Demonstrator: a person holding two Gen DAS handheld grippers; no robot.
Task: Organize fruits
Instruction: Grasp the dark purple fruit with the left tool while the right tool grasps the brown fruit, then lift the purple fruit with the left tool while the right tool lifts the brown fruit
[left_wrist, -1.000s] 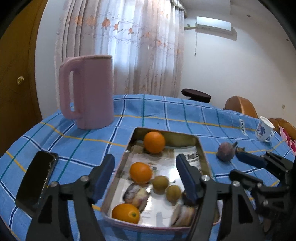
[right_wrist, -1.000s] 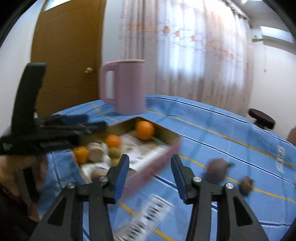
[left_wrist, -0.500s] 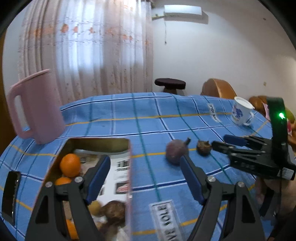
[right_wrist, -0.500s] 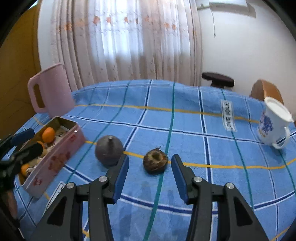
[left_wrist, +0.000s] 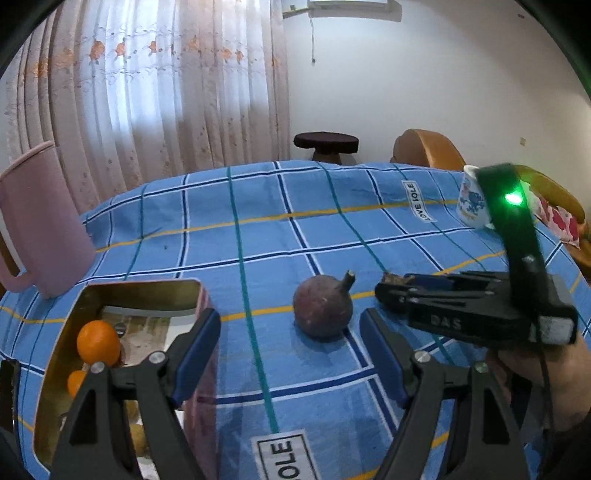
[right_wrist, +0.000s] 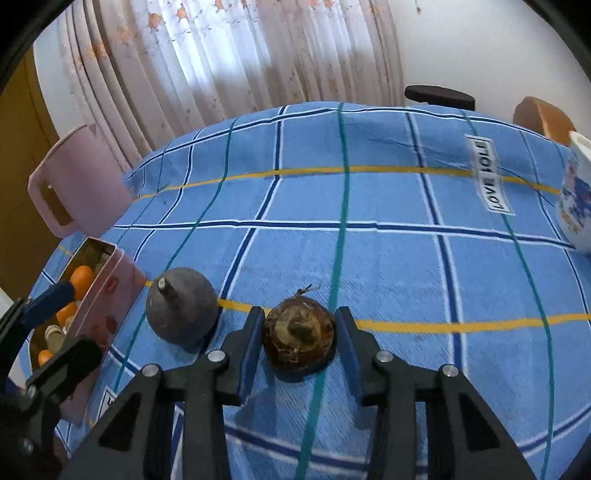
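Two at once: we bring both grippers down over the last loose fruits on the blue checked table (right_wrist: 388, 266). Our right gripper (right_wrist: 298, 341) straddles a small brown fruit (right_wrist: 299, 338) that rests on the cloth, and its jaws are closing on it; the blue pads stand just beside its flanks, and we cannot see them pressing yet. Our left gripper (left_wrist: 290, 345) hovers with jaws spread wide and nothing between them, aimed at the round purple fruit (left_wrist: 322, 311), which lies just ahead of the fingertips with its stem up. The two fruits sit near each other, a short way from the pink-walled tin tray (left_wrist: 122, 286), where oranges (left_wrist: 98, 341) and other fruit already lie. A pink jug (left_wrist: 40, 225) stands behind the tray and a white mug (right_wrist: 578, 195) at the table's far right edge.

The step in hand is the pickup. We judge the right jaws need to finish their squeeze before lifting, since the fruit is round and may roll or slip. The left must advance until the purple fruit sits between its pads, then close. Both then travel to the tray.
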